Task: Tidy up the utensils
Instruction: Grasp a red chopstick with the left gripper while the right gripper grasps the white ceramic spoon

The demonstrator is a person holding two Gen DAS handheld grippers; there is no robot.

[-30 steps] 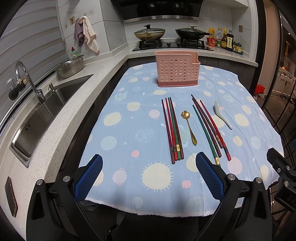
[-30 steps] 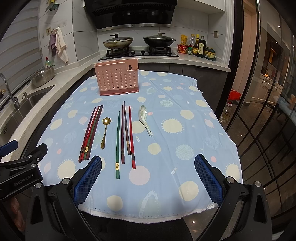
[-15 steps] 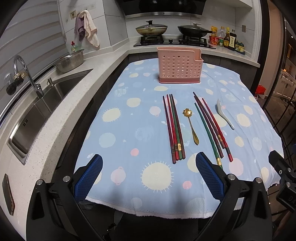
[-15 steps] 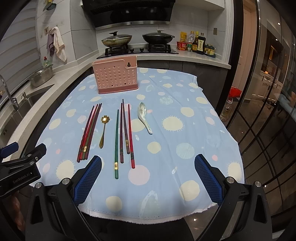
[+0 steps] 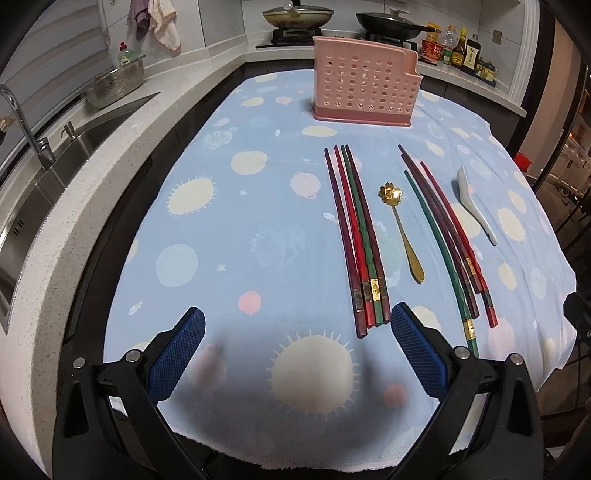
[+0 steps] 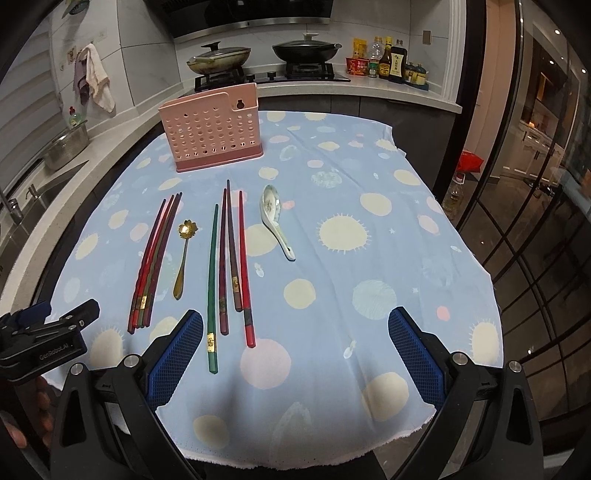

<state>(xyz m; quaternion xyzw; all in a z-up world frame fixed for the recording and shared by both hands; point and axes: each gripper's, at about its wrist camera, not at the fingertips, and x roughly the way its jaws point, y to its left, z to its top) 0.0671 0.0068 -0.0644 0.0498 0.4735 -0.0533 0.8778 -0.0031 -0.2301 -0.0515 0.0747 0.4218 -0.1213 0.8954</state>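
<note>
Left wrist, claw [image 5: 297, 354] spread, chopsticks [image 5: 360, 236] untouched

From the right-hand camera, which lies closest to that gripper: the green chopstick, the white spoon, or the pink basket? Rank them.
1. Green chopstick, beside the right gripper's left finger.
2. White spoon, mid-cloth, farther up.
3. Pink basket, upright at the far end.

Layout on my worktop [image 5: 229, 236]: utensil holder [image 5: 365, 88] upper centre of frame. Below it, left to right: chopstick bundle [image 5: 356, 236], small spoon [image 5: 400, 229], second chopstick set [image 5: 447, 240], soup spoon [image 5: 474, 206] at far right. Sink [image 5: 55, 147] at frame left, stove with two pans [image 5: 297, 16] along the top edge, bottles [image 5: 461, 50] upper right.
</note>
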